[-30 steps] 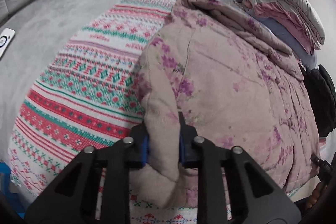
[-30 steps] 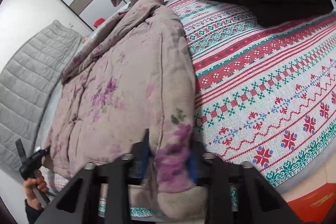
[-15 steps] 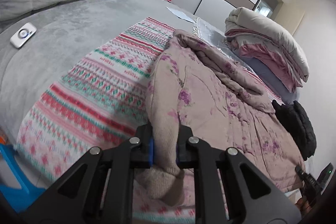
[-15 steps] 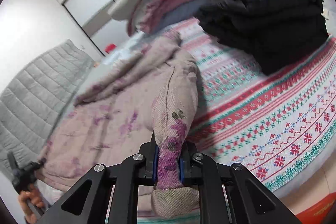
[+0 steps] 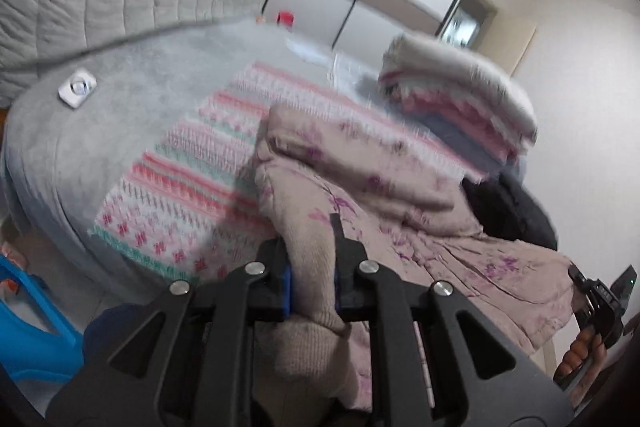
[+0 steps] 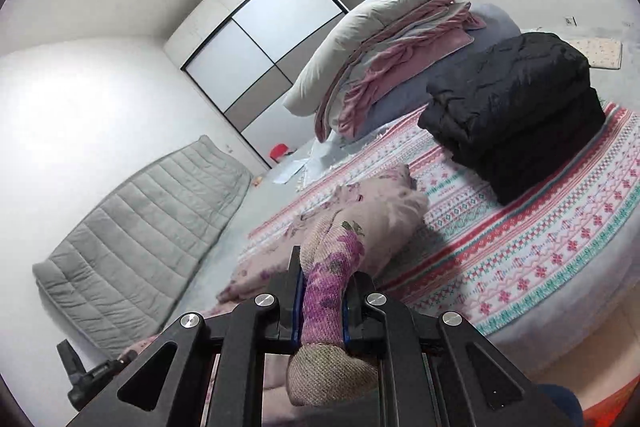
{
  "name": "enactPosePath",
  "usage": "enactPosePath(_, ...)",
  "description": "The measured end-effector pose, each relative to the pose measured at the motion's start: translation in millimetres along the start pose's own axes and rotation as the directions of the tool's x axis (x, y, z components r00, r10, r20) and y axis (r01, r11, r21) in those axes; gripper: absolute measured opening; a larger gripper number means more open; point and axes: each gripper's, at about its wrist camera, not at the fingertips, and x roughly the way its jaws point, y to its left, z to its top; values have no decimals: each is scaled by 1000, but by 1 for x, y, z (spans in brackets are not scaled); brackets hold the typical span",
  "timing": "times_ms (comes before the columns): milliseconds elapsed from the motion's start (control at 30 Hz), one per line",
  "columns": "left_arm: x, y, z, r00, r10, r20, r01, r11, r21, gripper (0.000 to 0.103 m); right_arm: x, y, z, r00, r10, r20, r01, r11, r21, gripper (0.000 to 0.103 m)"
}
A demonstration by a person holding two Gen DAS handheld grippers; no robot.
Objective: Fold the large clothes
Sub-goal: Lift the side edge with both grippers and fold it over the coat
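A: Gripping the pink floral jacket by its ribbed hem, the left gripper has its jaws pressed tight on a fold of knit cloth.

B: And the right gripper?

A: Clamped the same way on a purple-flowered bit of hem; the loose end hangs below its pads.

B: Where does the rest of the jacket lie?

A: It trails from both grippers onto the patterned blanket on the grey bed, its far end bunched there.

B: Beyond it?

A: A folded black coat on the blanket, then a pile of bedding, then the wardrobe.
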Motion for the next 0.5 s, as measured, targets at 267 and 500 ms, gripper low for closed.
enactPosePath(267, 27, 16, -16, 996, -4, -94, -4, 997, -76, 16, 45, -55, -37, 989, -28, -143, 51, 986, 161, 15)
enactPosePath(500, 27, 9, 14, 997, -24, -66, 18, 995, -94, 16, 38, -46, -5, 998, 16, -66, -4, 985, 175, 16)
